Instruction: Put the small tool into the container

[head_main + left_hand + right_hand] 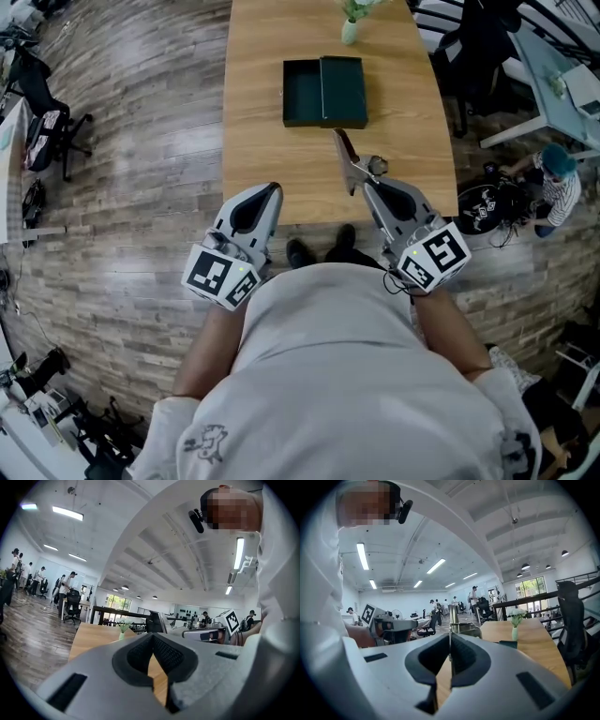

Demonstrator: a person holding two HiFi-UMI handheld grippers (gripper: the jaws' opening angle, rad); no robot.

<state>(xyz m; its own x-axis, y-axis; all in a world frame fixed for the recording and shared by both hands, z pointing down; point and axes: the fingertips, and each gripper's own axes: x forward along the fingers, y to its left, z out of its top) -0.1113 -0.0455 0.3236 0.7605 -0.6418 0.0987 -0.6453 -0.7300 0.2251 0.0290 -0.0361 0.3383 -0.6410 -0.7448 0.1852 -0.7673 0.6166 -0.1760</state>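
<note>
An open dark green box lies on the wooden table, its lid folded flat beside it. My right gripper is over the table's near edge, shut on a small metal tool that sticks out towards the box. In the right gripper view the tool stands thin and upright between the pads, with the box farther off. My left gripper is level with it at the near edge. Its jaws meet at the tips with nothing between them.
A small vase of flowers stands just beyond the box at the table's far end. Office chairs and another desk flank the table on the wood floor. Several people stand far off in the room.
</note>
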